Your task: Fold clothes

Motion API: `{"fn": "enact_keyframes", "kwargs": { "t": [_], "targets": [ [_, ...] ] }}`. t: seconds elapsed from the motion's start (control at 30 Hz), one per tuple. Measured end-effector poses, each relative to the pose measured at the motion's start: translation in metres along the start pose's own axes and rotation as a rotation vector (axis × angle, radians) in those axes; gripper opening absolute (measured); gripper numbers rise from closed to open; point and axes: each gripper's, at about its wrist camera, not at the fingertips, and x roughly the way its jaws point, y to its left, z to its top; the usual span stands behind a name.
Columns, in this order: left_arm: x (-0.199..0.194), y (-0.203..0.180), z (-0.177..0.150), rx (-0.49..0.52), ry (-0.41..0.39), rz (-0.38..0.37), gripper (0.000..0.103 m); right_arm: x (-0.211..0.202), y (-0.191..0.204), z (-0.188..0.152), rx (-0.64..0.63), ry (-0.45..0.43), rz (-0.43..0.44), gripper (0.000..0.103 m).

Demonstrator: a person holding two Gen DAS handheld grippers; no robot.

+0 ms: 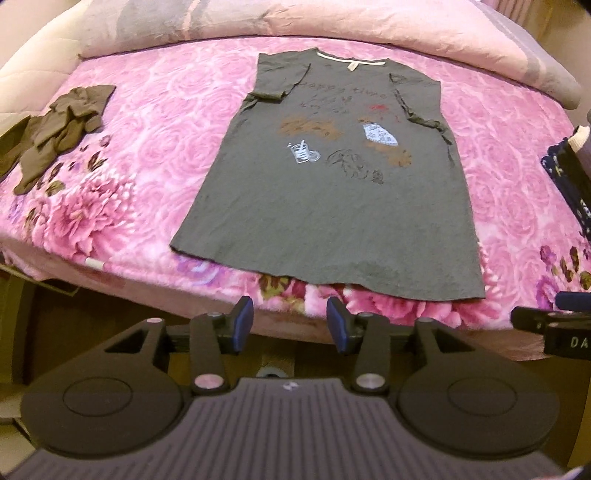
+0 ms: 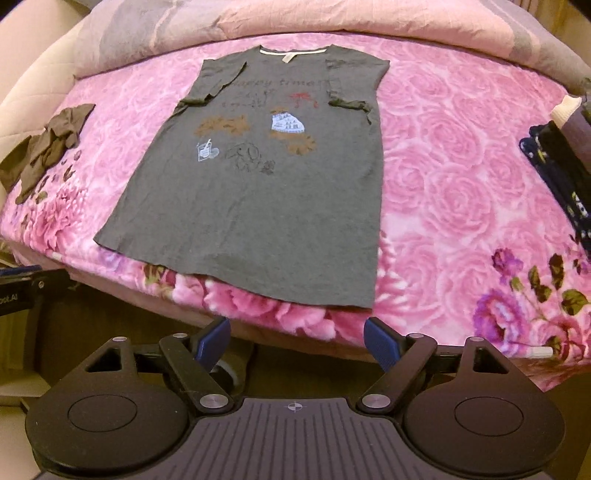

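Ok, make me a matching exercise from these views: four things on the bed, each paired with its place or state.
Things:
1. grey T-shirt
2. brown garment
3. dark navy clothes
4. pink pillow

Places or states:
A. crumpled at the left edge
B. along the far side of the bed
C. spread flat, sleeves folded in
D. stacked at the right edge

Pairs: 1-C, 2-A, 3-D, 4-B

Grey printed T-shirt (image 1: 332, 206); pink rose-patterned blanket (image 1: 155, 122); brown garment (image 1: 55, 133).
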Motion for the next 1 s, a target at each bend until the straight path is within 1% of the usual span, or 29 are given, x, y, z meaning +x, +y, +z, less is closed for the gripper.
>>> {"fn": "enact_keyframes", "kwargs": {
  "t": [0.13, 0.23, 0.7, 1.0],
  "targets": [
    [-0.009, -0.002, -0.002, -0.015, -0.027, 0.02, 0.041, -0.008, -0.004, -0.001, -0.016, -0.025, -0.001, 0.082],
    [-0.015, -0.005, -0.004, -0.025, -0.04, 0.024, 0.042, -0.01, -0.005, -0.003, -0.037, -0.015, 0.003, 0.082],
    [-0.024, -0.015, -0.011, -0.032, -0.046, 0.026, 0.042, -0.018, -0.012, -0.009, -0.079, -0.005, -0.005, 0.082],
    [-0.022, -0.016, -0.011, -0.021, -0.044, 0.012, 0.043, -0.02, -0.013, -0.01, -0.071, -0.002, -0.013, 0.082]
  ]
}}
